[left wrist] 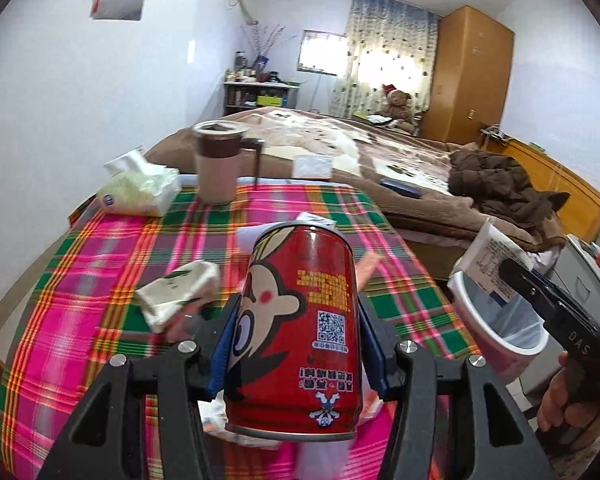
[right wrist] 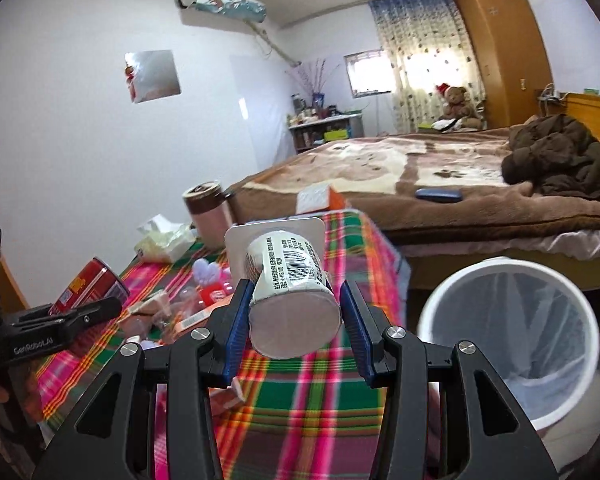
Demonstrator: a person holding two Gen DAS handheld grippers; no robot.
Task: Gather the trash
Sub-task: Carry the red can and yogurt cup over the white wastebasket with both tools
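The red can (left wrist: pixel 296 328) hides the litter behind it on the plaid tablecloth (left wrist: pixel 100 272). The white bin (right wrist: pixel 512 344) runs off the frame's edge; its contents are perhaps only a liner.

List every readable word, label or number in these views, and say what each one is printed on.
"DAS": on the right gripper, seen from the left wrist view.
"GenRobot.AI": on the left gripper, seen from the right wrist view.
Red can: yellow and white print plus a square code, too small and inverted to read.
White cup: barcode and fine print, unreadable.
Tissue pack: round logo, blurred.
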